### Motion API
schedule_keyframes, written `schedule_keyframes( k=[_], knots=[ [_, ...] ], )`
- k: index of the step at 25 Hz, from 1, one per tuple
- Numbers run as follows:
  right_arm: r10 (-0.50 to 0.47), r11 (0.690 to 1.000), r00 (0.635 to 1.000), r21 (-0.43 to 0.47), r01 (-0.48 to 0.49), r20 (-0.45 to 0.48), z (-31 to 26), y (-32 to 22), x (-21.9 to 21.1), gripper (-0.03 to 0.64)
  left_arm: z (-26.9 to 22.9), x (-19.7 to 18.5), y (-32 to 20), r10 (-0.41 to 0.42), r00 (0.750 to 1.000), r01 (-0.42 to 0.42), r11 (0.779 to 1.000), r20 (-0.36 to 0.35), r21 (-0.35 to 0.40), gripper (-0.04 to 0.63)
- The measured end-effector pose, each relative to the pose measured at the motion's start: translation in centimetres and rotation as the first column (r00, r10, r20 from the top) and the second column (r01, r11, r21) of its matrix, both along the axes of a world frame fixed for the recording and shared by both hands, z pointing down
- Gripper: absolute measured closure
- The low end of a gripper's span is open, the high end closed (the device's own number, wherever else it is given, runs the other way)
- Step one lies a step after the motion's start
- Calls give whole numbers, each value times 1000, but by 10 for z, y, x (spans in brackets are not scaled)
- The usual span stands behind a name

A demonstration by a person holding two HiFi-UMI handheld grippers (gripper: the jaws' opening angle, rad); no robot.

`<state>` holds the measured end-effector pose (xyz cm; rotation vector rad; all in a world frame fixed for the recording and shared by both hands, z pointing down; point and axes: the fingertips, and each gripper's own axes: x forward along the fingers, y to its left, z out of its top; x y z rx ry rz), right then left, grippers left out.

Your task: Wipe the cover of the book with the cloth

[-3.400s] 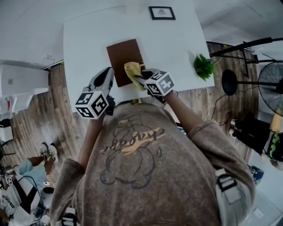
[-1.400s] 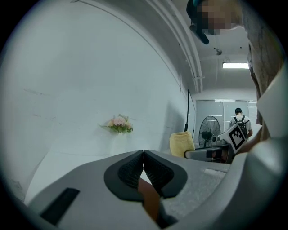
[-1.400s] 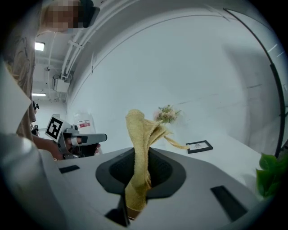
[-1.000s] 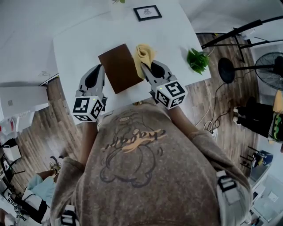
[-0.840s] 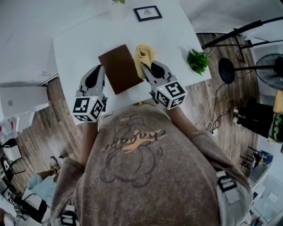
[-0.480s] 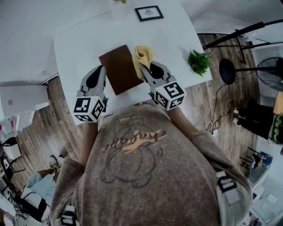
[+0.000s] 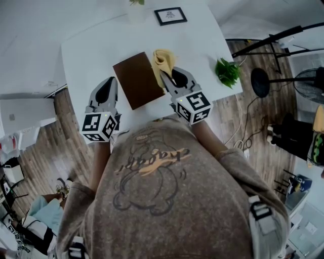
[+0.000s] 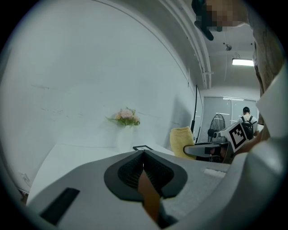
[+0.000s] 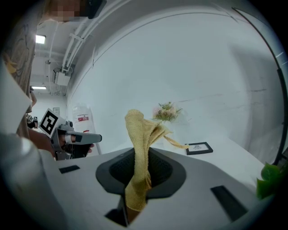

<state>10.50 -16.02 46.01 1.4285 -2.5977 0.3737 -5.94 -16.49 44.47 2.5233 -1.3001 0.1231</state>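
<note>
A brown book (image 7: 137,79) lies flat on the white table (image 7: 91,45). The yellow cloth (image 7: 163,62) hangs just right of the book, and my right gripper (image 7: 167,78) is shut on it. In the right gripper view the cloth (image 9: 137,134) sticks up out of the closed jaws of that gripper (image 9: 145,152). My left gripper (image 7: 110,82) hovers left of the book near the table's front edge, apart from it. Its jaws (image 8: 143,152) meet with nothing held. From there the cloth (image 8: 182,140) shows at the right.
At the table's far edge stand a small framed picture (image 7: 170,15) and a vase of flowers (image 8: 126,117). A green plant sprig (image 7: 227,72) lies at the right edge. A fan (image 7: 310,87) and a black stand (image 7: 263,81) are on the wooden floor to the right.
Earlier the right gripper pressed the cloth on the book's near right corner; now it holds the cloth just off the book's right side. The left gripper has drawn away from the book.
</note>
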Motion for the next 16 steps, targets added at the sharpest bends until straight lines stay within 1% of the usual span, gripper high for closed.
schedule_keyframes(
  k=[4, 9, 16],
  knots=[
    [-12, 1000, 1000, 9, 12, -24, -3, 1, -1, 557, 1, -6, 2, -12, 1000, 12, 1000, -2, -7, 591],
    [-20, 1000, 1000, 7, 20, -21, -1, 2, -3, 557, 3, -12, 4, -23, 999, 22, 999, -31, -24, 592],
    [-14, 1000, 1000, -13, 14, -25, 0, 8, 0, 557, 4, -15, 10, -32, 999, 30, 998, -41, -49, 591]
  ],
)
